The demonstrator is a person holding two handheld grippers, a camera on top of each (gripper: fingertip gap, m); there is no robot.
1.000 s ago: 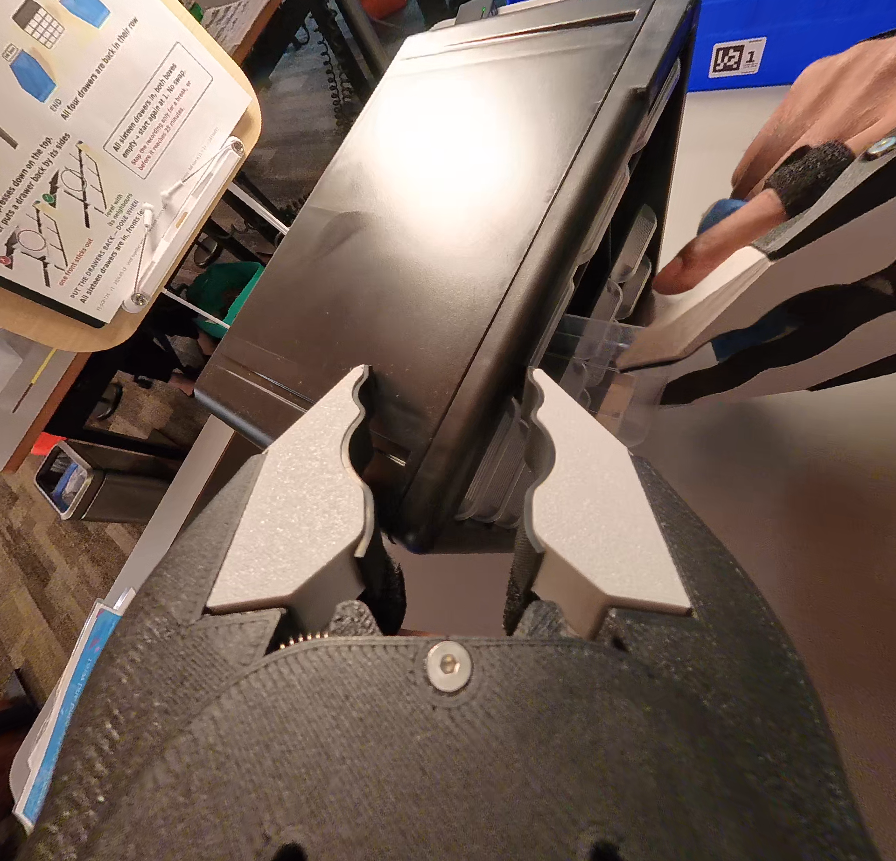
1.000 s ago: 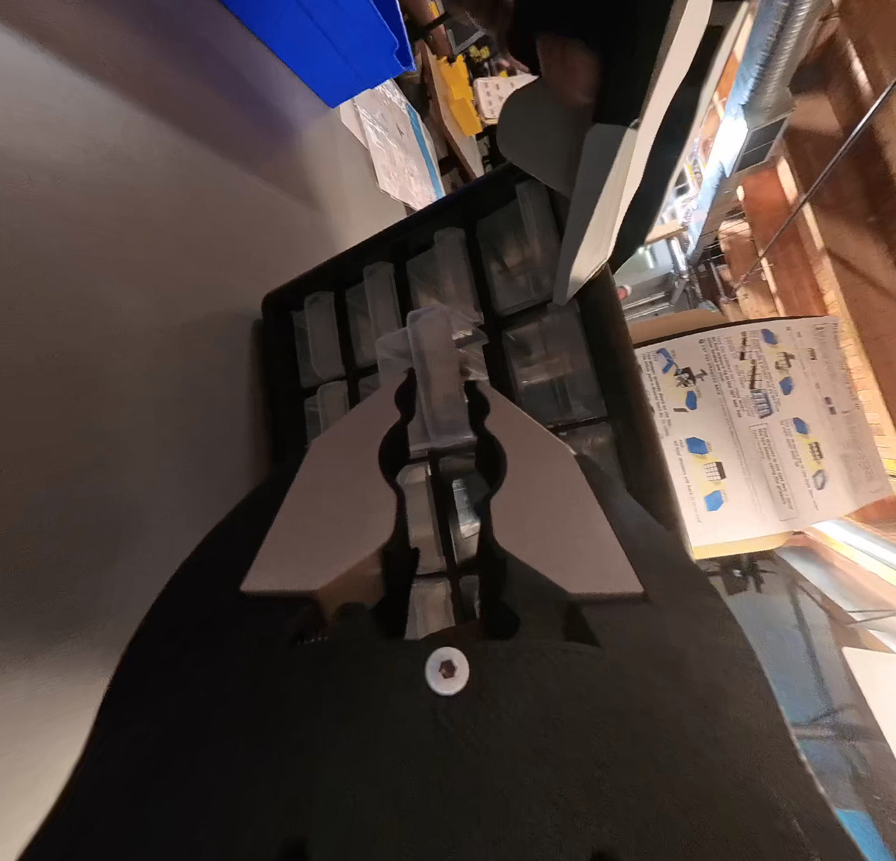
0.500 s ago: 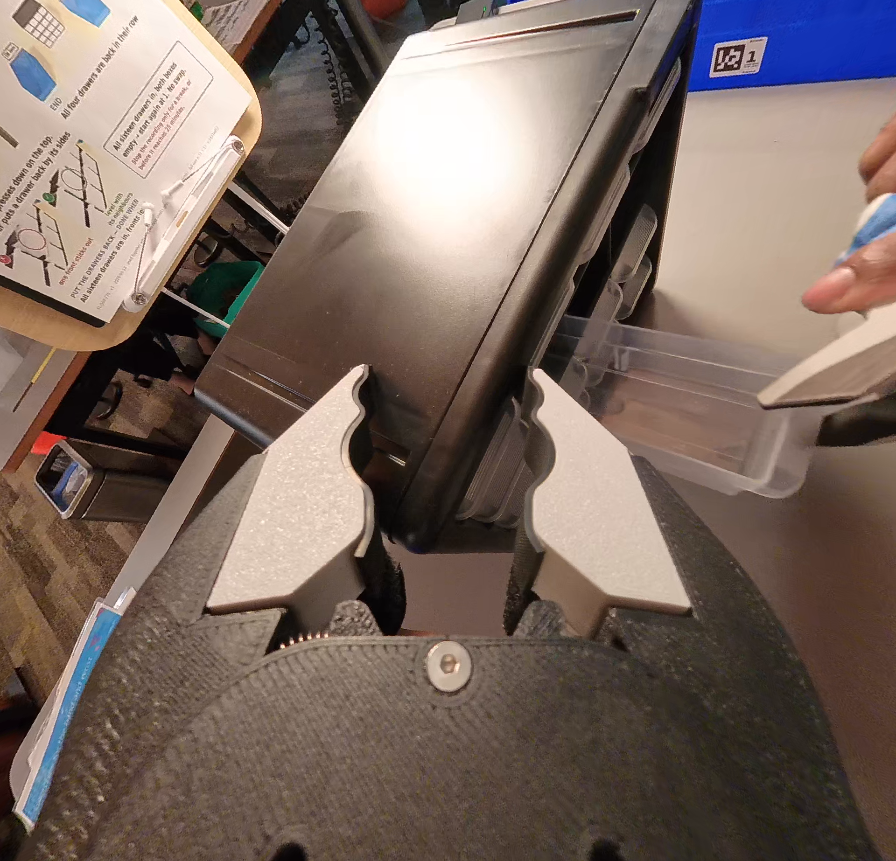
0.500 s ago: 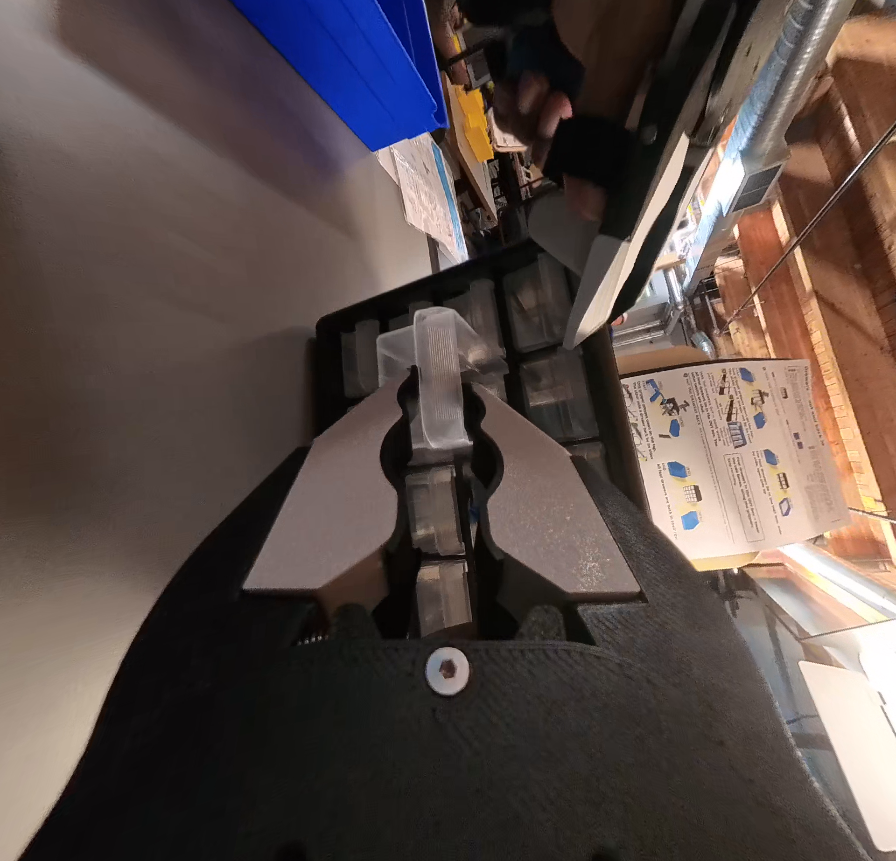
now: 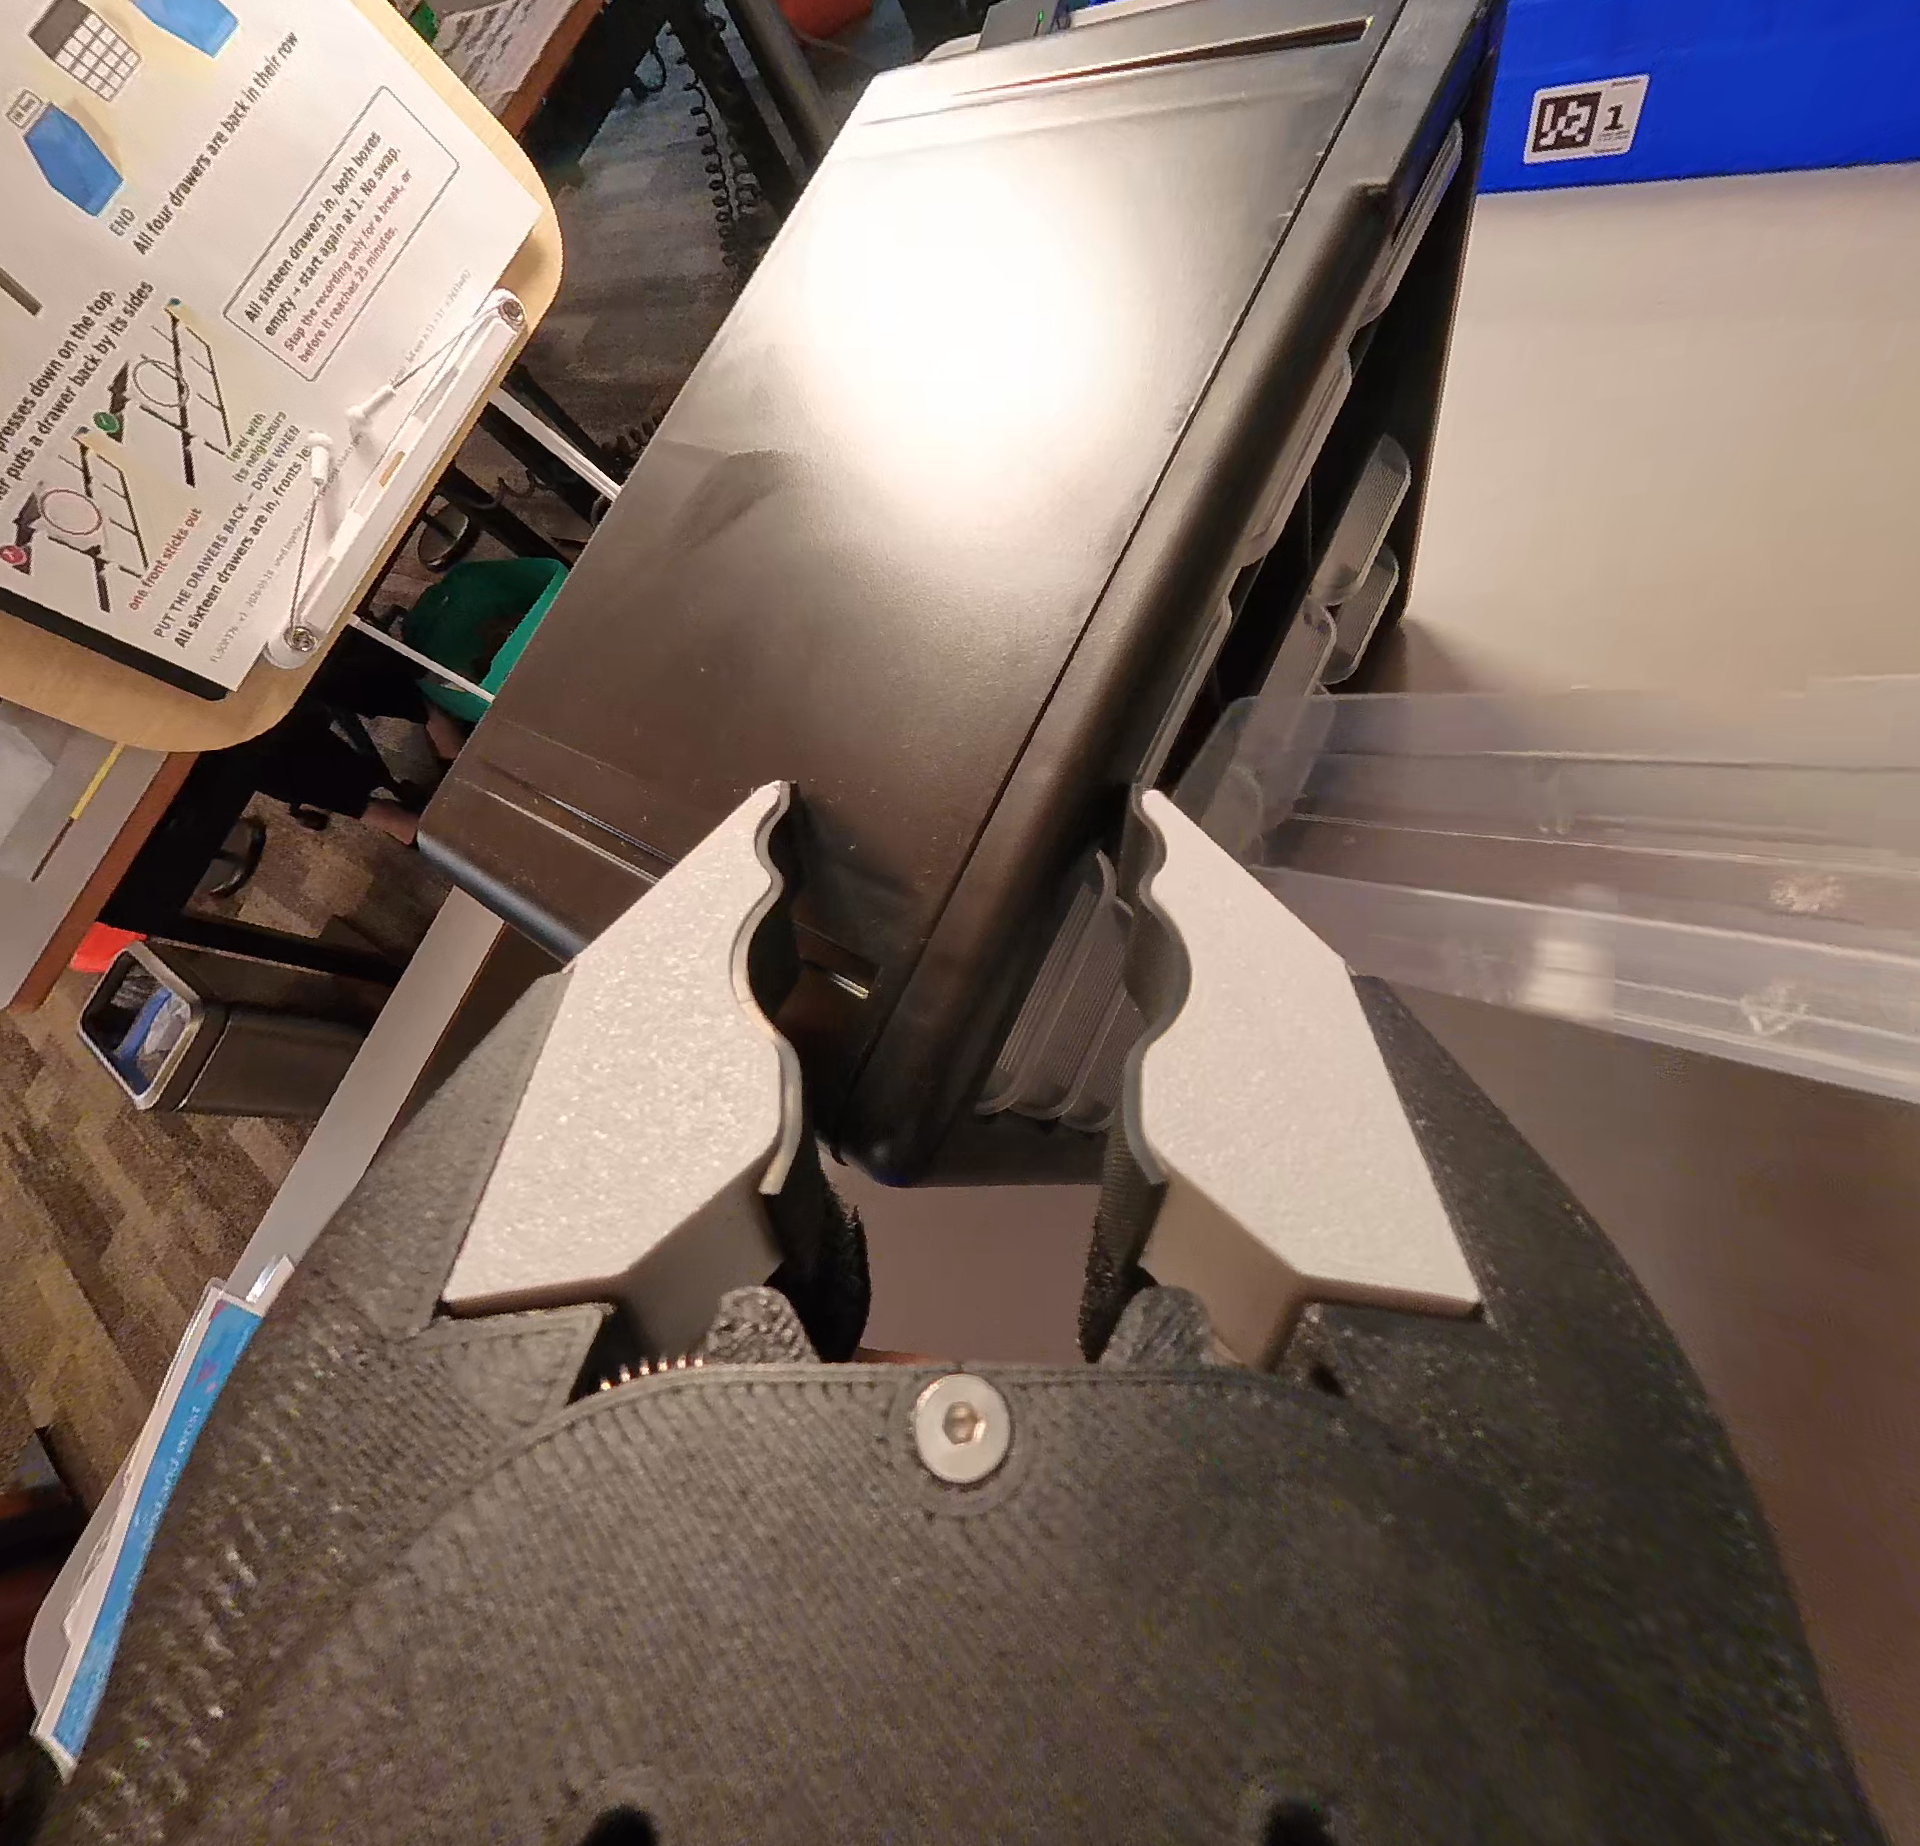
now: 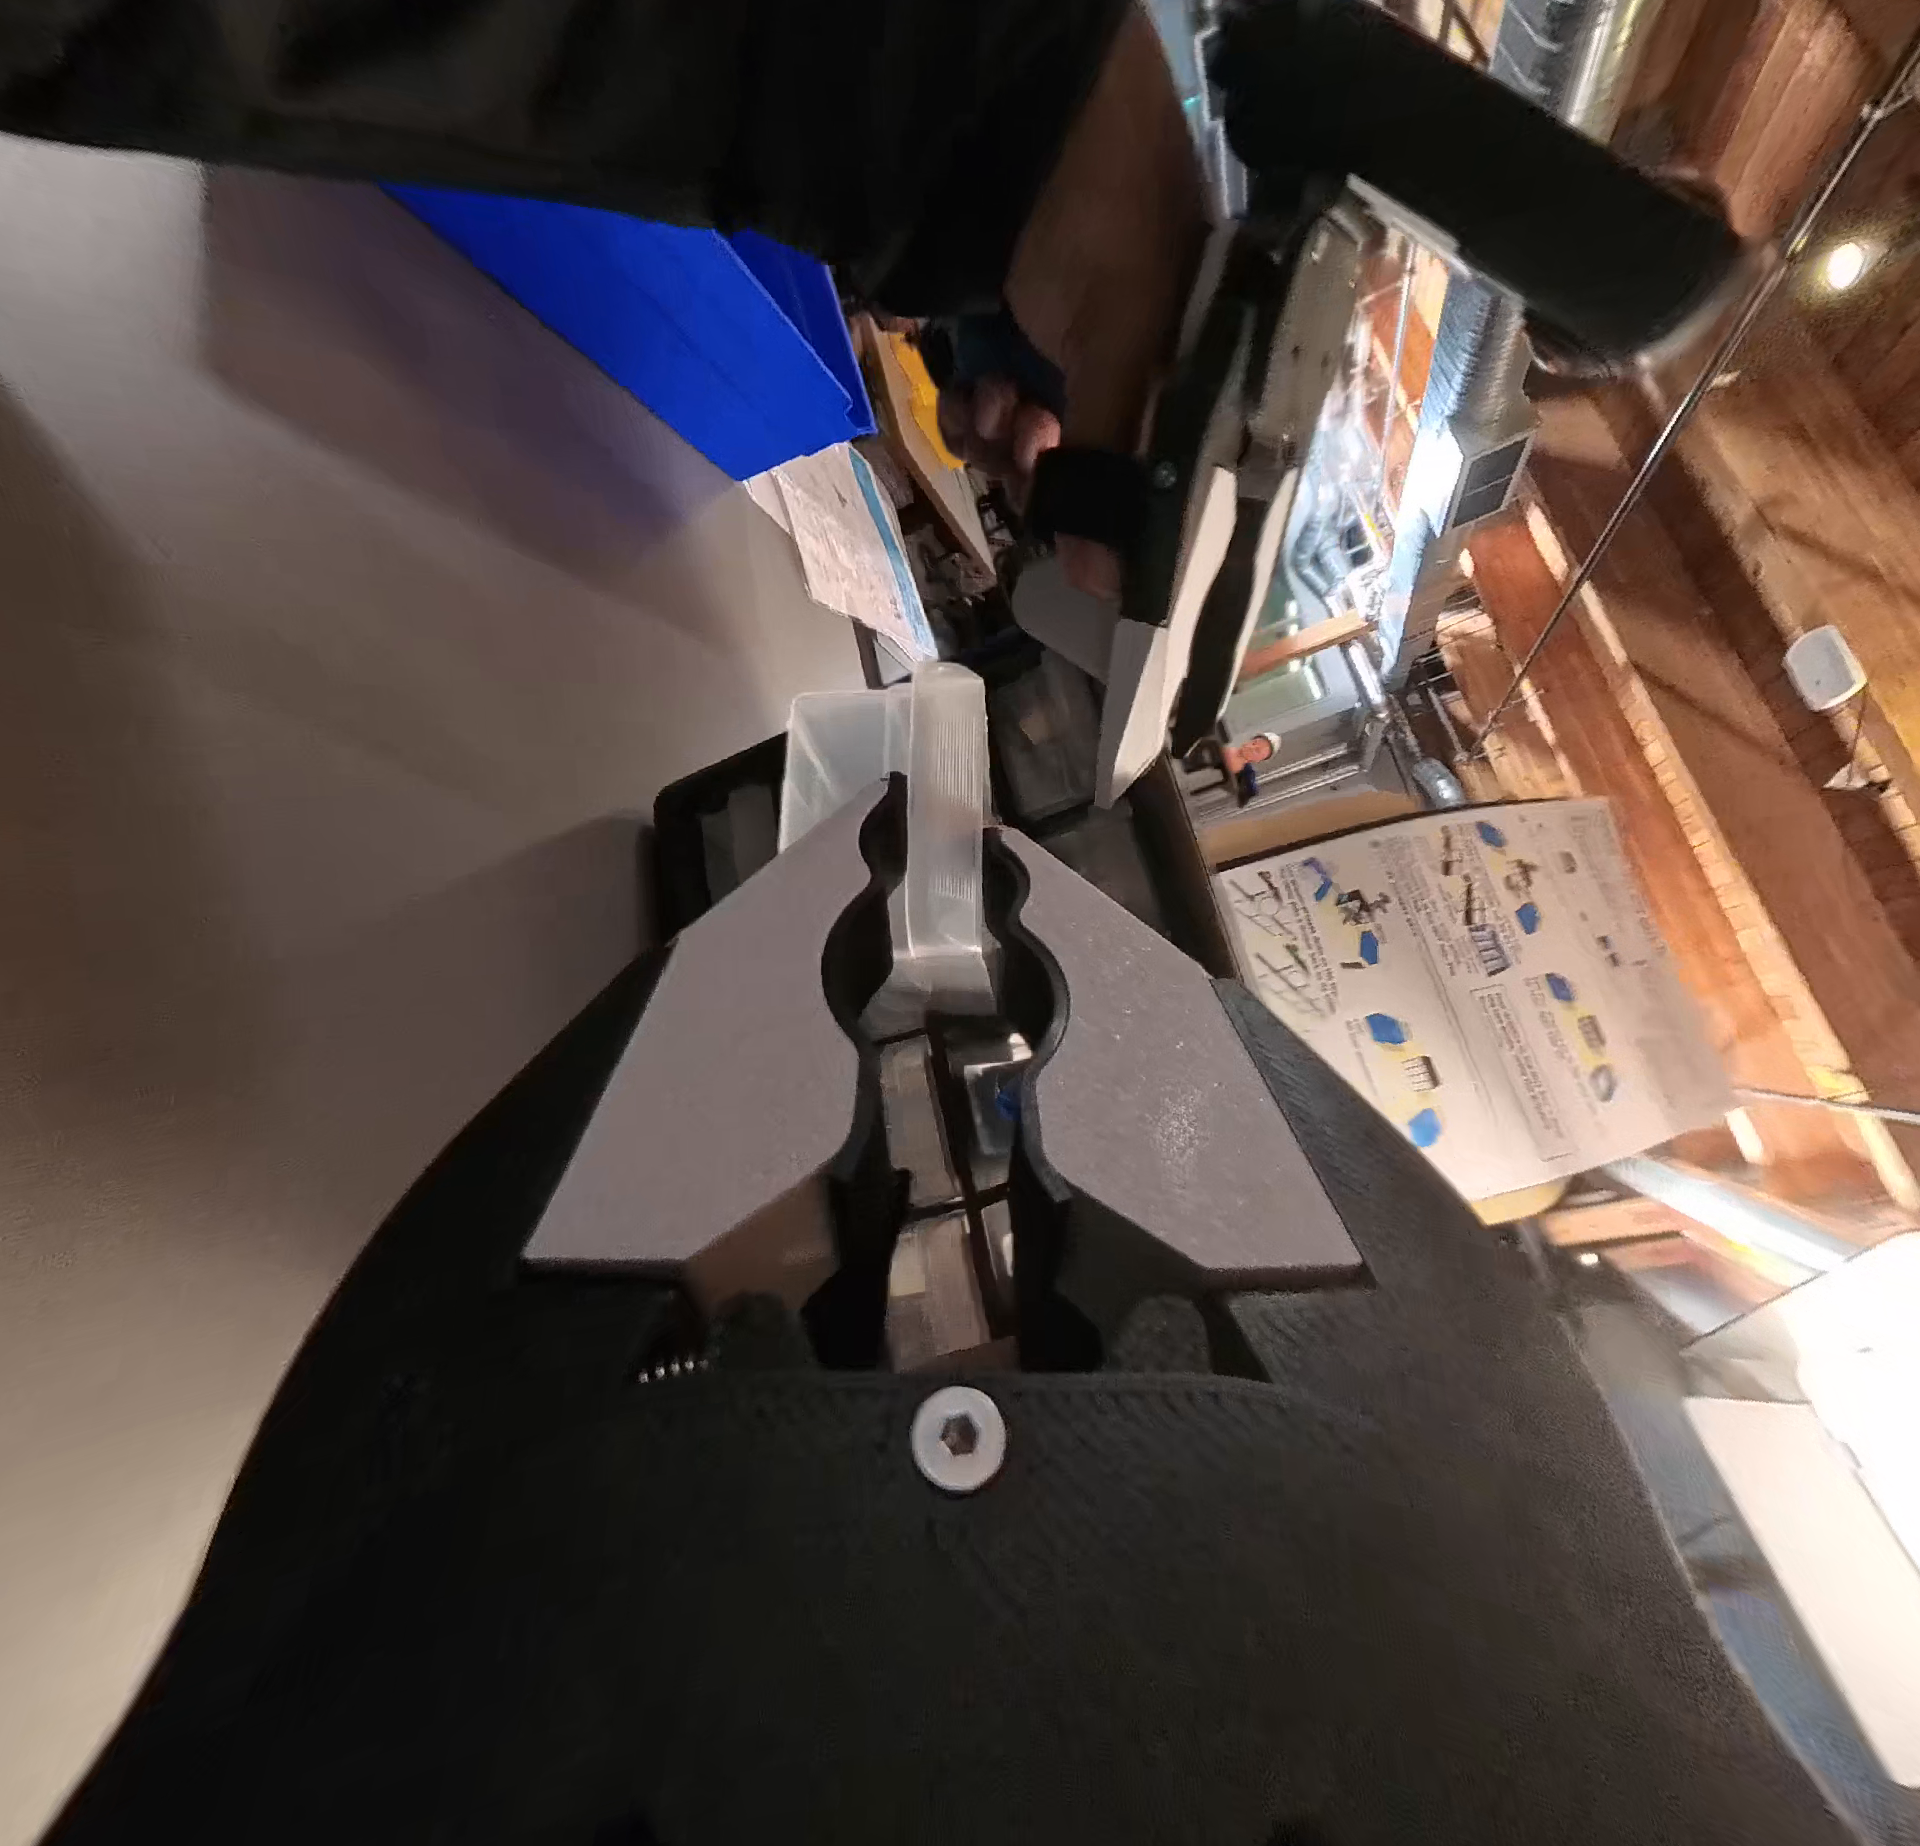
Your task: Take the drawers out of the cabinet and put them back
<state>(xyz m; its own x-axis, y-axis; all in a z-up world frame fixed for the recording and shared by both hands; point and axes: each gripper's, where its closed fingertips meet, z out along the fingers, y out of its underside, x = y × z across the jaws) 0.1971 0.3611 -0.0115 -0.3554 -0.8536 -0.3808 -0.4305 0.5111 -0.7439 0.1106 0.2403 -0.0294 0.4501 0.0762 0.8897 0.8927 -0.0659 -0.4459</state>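
Nearest to us, our right gripper (image 6: 940,851) is closed on the ribbed handle of a clear drawer (image 6: 836,757), both grey fingers (image 6: 727,1017) pressing the tab from either side. The drawer is drawn most of the way out of the black cabinet (image 5: 935,425); in the left wrist view its long clear body (image 5: 1610,861) stretches away to the right over the table (image 5: 1714,394), only its back end near the cabinet front. To finish well, we judge that we should keep pulling straight along the drawer's own length and hold it level, since a tilt could jam its back edge in the slot.

Our left gripper (image 5: 961,809) stands wide, straddling the near corner of the cabinet: one finger lies over the top panel, the other by the ribbed front of a drawer still in place. Whether the pads actually press on the cabinet, we cannot tell. We think it should bear down steadily so that the cabinet does not slide with the pull.

Beyond the cabinet stand blue bins (image 5: 1662,30), a likely place for the freed drawer. Off to the left, an instruction sheet (image 5: 208,290) is clipped to a board.
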